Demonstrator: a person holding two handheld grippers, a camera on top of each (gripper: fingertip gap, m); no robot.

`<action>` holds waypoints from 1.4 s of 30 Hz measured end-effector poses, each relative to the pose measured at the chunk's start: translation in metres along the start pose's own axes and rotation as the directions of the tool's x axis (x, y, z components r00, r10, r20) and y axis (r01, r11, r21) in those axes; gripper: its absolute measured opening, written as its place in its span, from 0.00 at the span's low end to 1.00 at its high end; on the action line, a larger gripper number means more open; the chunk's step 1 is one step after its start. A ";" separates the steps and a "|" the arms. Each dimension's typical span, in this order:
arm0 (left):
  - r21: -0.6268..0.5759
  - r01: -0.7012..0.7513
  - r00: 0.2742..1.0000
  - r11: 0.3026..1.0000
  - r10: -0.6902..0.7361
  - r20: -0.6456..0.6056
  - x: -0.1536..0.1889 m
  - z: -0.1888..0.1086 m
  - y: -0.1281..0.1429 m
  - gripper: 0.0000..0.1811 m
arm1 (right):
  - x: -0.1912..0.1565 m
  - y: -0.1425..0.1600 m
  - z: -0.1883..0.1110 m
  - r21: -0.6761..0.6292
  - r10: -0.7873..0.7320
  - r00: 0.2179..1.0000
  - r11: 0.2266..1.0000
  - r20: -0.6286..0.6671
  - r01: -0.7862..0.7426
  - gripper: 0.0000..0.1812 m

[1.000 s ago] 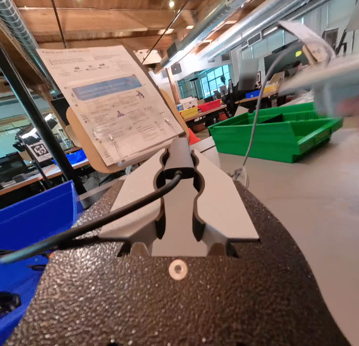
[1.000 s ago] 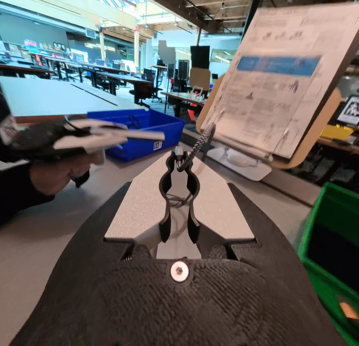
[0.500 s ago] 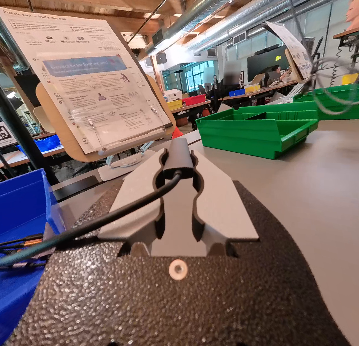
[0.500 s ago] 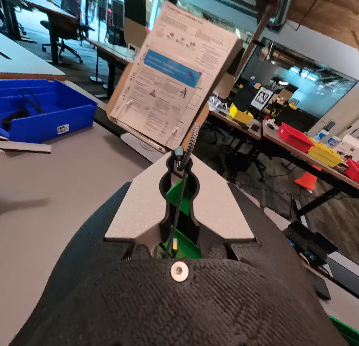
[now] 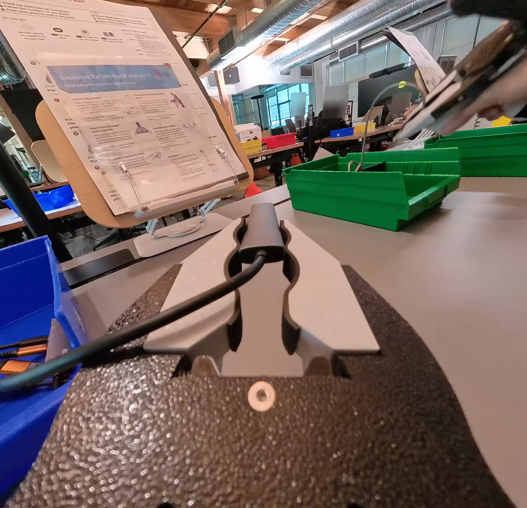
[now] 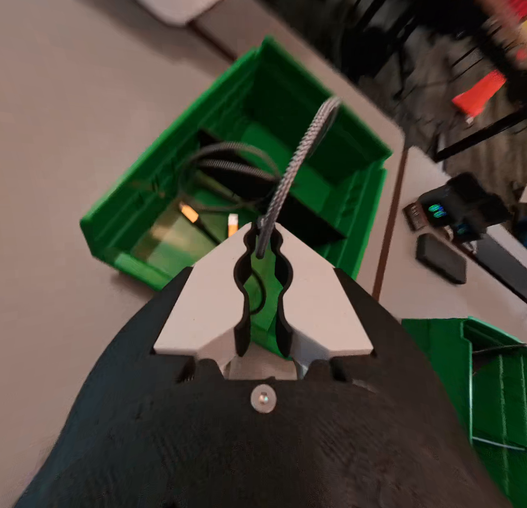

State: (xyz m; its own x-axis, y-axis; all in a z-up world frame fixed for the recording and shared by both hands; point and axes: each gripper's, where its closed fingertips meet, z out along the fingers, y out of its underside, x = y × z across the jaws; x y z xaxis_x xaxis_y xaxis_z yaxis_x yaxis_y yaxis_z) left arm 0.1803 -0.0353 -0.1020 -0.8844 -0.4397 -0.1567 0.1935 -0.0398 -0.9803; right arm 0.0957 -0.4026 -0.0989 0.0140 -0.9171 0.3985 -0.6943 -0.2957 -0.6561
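**Kid:** What is the biggest thing you see?

**Me:** The flat grey table [image 5: 427, 280]. It looks smooth and dull. On it sits a green bin [image 5: 370, 192], a long box of hard, shiny plastic with straight walls. A black divider splits it into parts.

**Kid:** What else is big?

**Me:** A blue bin [image 5: 25, 294] of the same hard plastic, at my left side. Behind it stands a tilted wooden board with round corners [image 5: 94, 198], and a printed sheet [image 5: 128, 109] lies on it under clear plastic.

**Kid:** What are your tongs doing?

**Me:** My left tongs [image 5: 262, 237] are clenched on a dark plug [image 5: 261, 232]. It is a smooth, boxy block with soft edges. Its black cord [image 5: 171, 314] is round and rubbery, and it bends away toward the blue bin. The tong fingers are flat grey with wavy black pads.

**Kid:** And the other ones?

**Me:** My right tongs [image 6: 263, 237] hang over the green bin [image 6: 171, 269]. They pinch the end of a braided cable [image 6: 299, 158] at the very tips. It feels bumpy to look at, like woven grey rope. It arches up and drops into the bin, where more of it lies in loops.

**Kid:** Anything tiny?

**Me:** Two small orange plug ends [image 6: 189, 212] lie on the bin floor. They are a bit blurry.
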 end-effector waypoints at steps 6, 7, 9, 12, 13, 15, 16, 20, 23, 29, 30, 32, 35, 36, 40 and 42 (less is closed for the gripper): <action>-0.006 -0.001 1.000 1.000 0.001 -0.014 0.003 0.001 0.001 0.11 | 0.001 0.092 0.021 -0.455 -0.135 0.991 0.881 0.022 0.130 0.06; -0.008 -0.001 1.000 1.000 0.000 -0.016 0.003 0.002 0.002 0.11 | 0.007 0.099 0.020 -0.492 -0.149 0.989 0.860 0.010 0.135 0.13; -0.011 0.004 1.000 1.000 -0.004 -0.016 0.002 0.002 0.003 0.11 | 0.012 0.103 0.018 -0.516 -0.140 0.990 0.847 0.018 0.129 0.27; -0.015 0.012 1.000 1.000 -0.012 -0.019 0.002 0.002 0.003 0.11 | 0.016 0.098 0.015 -0.511 -0.107 0.994 0.853 0.030 0.108 0.49; -0.017 0.014 1.000 1.000 -0.015 -0.024 0.003 0.002 0.004 0.11 | 0.017 0.096 0.014 -0.505 -0.112 0.993 0.855 0.043 0.118 0.55; -0.019 0.014 0.999 1.000 -0.015 -0.034 0.005 0.003 0.004 0.11 | 0.014 0.092 0.011 -0.488 -0.131 0.988 0.859 0.077 0.152 0.60; -0.021 0.012 0.999 1.000 -0.013 -0.037 0.006 0.003 0.005 0.11 | 0.013 0.089 0.010 -0.476 -0.134 0.988 0.865 0.081 0.157 0.61; -0.026 0.021 0.999 0.999 -0.022 -0.042 0.006 0.003 0.006 0.11 | 0.002 0.070 0.008 -0.362 -0.077 0.990 0.925 0.120 0.116 0.57; -0.033 0.030 0.999 0.999 -0.031 -0.045 0.005 0.004 0.008 0.12 | -0.014 0.062 0.001 -0.314 -0.038 0.980 0.944 0.193 0.099 0.53; -0.022 0.025 0.998 0.999 -0.026 -0.064 0.009 0.004 0.005 0.11 | -0.061 -0.009 -0.031 -0.004 0.039 0.960 0.999 0.277 -0.040 0.54; -0.013 0.022 0.997 1.000 -0.023 -0.079 0.012 0.004 0.004 0.12 | -0.087 -0.029 -0.043 0.091 0.040 0.928 0.993 0.370 -0.078 0.55; 0.018 0.018 0.991 1.000 -0.015 -0.136 0.021 0.003 -0.001 0.11 | -0.147 -0.062 -0.072 0.258 -0.038 0.827 0.957 0.561 -0.131 0.59; 0.094 0.063 0.947 0.994 -0.030 -0.319 0.049 -0.002 -0.014 0.11 | -0.219 -0.081 -0.097 0.465 -0.253 0.704 0.877 0.664 -0.124 0.64; 0.110 0.097 0.916 0.989 -0.045 -0.400 0.060 -0.006 -0.018 0.11 | -0.237 -0.082 -0.101 0.497 -0.290 0.663 0.856 0.690 -0.142 0.65; 0.131 0.239 0.741 0.962 -0.094 -0.665 0.098 -0.026 -0.035 0.11 | -0.278 -0.086 -0.109 0.517 -0.322 0.504 0.798 0.801 -0.311 0.45; 0.137 0.284 0.689 0.949 -0.103 -0.717 0.104 -0.033 -0.041 0.11 | -0.287 -0.087 -0.113 0.556 -0.361 0.482 0.750 0.798 -0.359 0.37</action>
State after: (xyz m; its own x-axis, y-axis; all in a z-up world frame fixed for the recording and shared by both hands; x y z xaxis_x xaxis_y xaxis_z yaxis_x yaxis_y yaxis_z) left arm 0.0664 -0.0493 -0.0819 -0.9340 0.3448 -0.0935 -0.0095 -0.2857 -0.9583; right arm 0.0706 -0.0832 -0.0838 0.8320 -0.5485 -0.0825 -0.1256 -0.0414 -0.9912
